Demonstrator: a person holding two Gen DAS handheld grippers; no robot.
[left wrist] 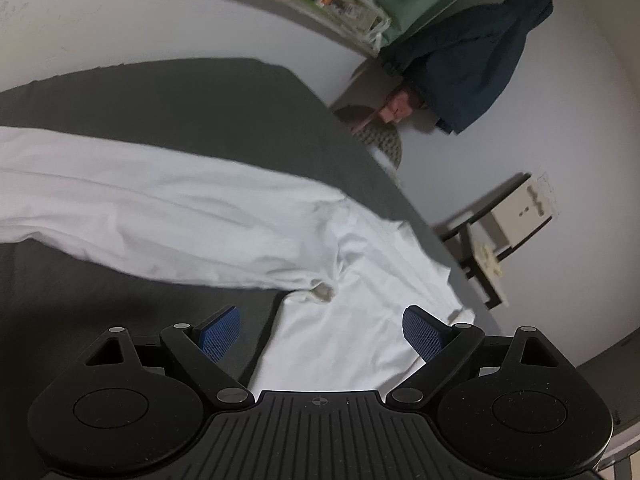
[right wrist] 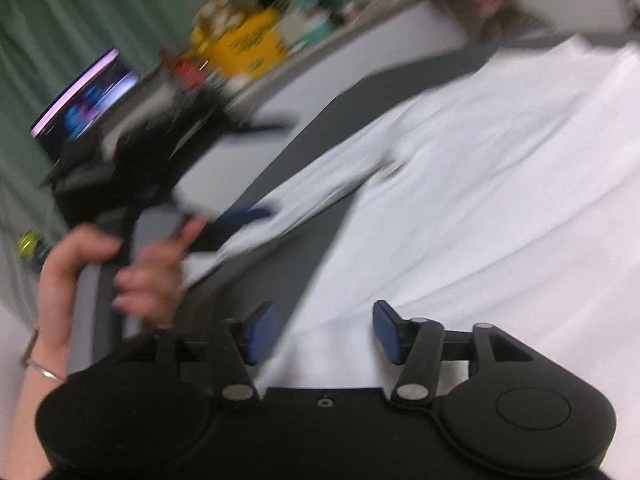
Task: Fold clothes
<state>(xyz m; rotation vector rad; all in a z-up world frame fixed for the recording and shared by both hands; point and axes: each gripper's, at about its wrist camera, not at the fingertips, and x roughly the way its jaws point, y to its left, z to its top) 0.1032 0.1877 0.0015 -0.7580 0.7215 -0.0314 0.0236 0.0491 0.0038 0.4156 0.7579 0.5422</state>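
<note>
**White garment spread on a grey mat, both tools open above it**

Grey matting (left wrist: pixel 208 96) covers the bench and fills the left and centre of the left wrist view, with a pale wall at the right of the frame. A white garment (left wrist: pixel 168 216) lies across the mat in a long band from the left edge toward the lower centre, where it bunches and fans out into a flatter, creased panel. A dark blue jacket (left wrist: pixel 476 64) hangs against the wall at the upper right, and a cluttered shelf (left wrist: pixel 344 4) runs along the top.

The left hand-held gripper (left wrist: pixel 320 334) sits at the bottom centre with its blue pads spread wide; nothing is between them, and the flat panel of the garment lies beneath the gap.

The right wrist view is blurred. The right hand-held gripper (right wrist: pixel 324 332) is also spread apart and holds nothing, over the edge of the white cloth that fills the right half of the frame. At the lower left a hand (right wrist: pixel 116 276) grips the other tool's handle, a thin bracelet (right wrist: pixel 44 372) at the wrist. A lit screen (right wrist: pixel 84 96) and a yellow object (right wrist: pixel 244 48) show at the upper left, before a green curtain (right wrist: pixel 48 20).
</note>
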